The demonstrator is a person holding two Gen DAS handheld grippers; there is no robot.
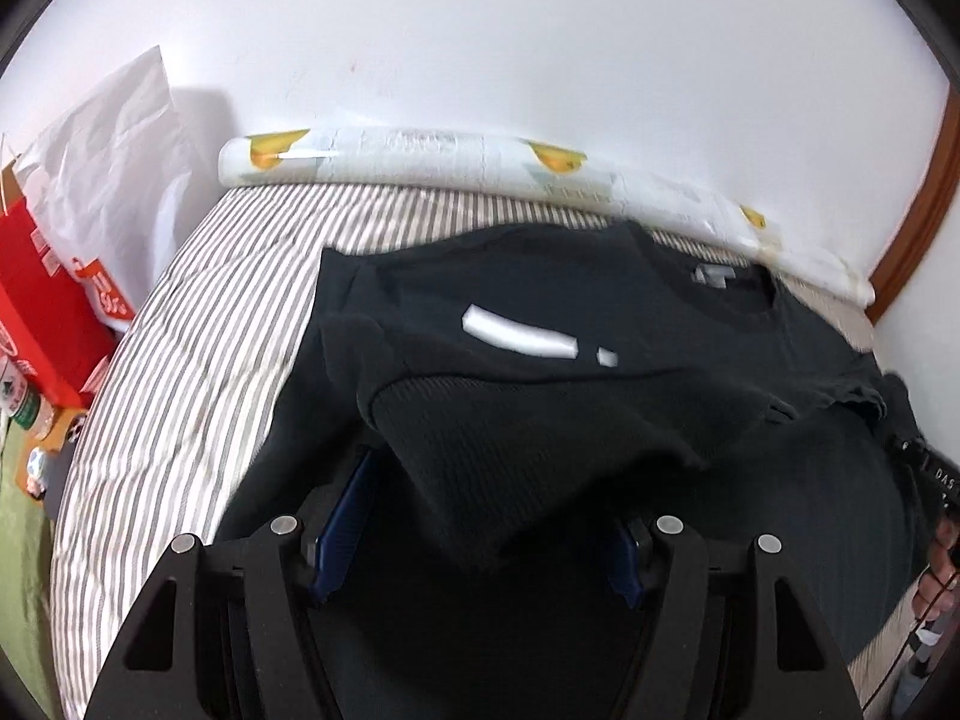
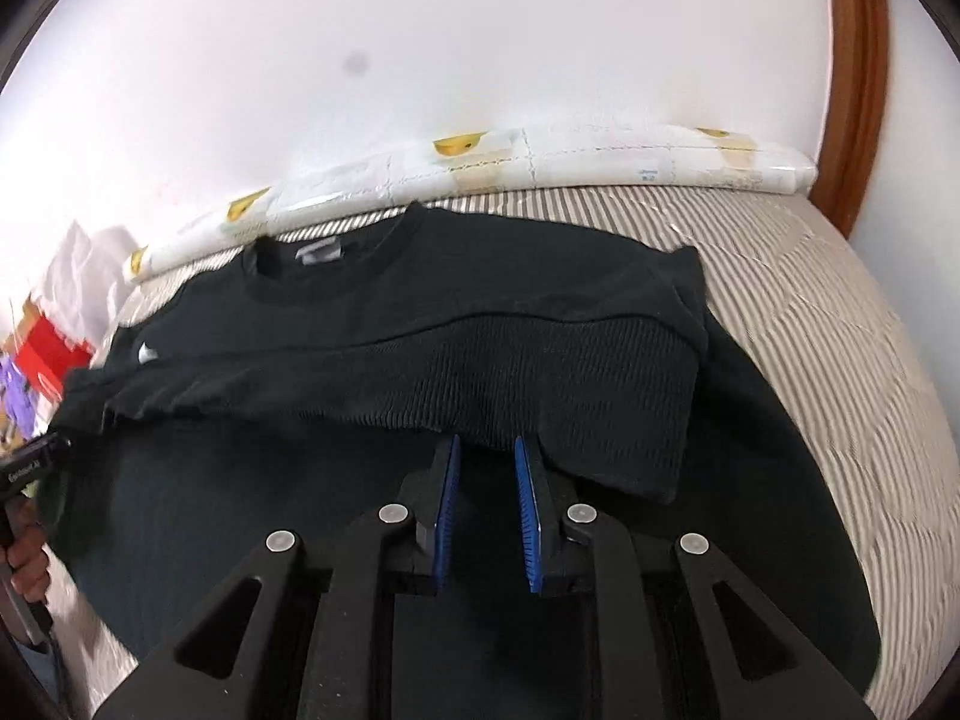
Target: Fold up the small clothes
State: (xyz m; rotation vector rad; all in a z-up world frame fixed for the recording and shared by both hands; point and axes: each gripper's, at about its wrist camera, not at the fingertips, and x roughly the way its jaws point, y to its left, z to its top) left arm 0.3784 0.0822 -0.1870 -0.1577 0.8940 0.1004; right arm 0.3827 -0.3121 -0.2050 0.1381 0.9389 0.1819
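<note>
A black T-shirt (image 1: 600,306) with a white mark on its chest lies flat on the striped bed (image 1: 198,360), collar (image 2: 324,276) toward the wall. Its lower hem (image 2: 480,384) is lifted and doubled back over the body. My right gripper (image 2: 487,441) has its blue pads close together, with the tips pinching the hem's edge. My left gripper (image 1: 498,480) stands with its jaws wide. The raised fabric sags between them and hides the tips, so the grip cannot be read. Each gripper shows at the edge of the other's view.
A long white pack (image 1: 480,162) with yellow prints lies along the white wall at the bed's far edge. A red box (image 1: 42,324) and a white bag (image 1: 108,162) stand left of the bed. A wooden frame (image 2: 858,78) rises at the right. A hand (image 2: 24,558) holds the left gripper.
</note>
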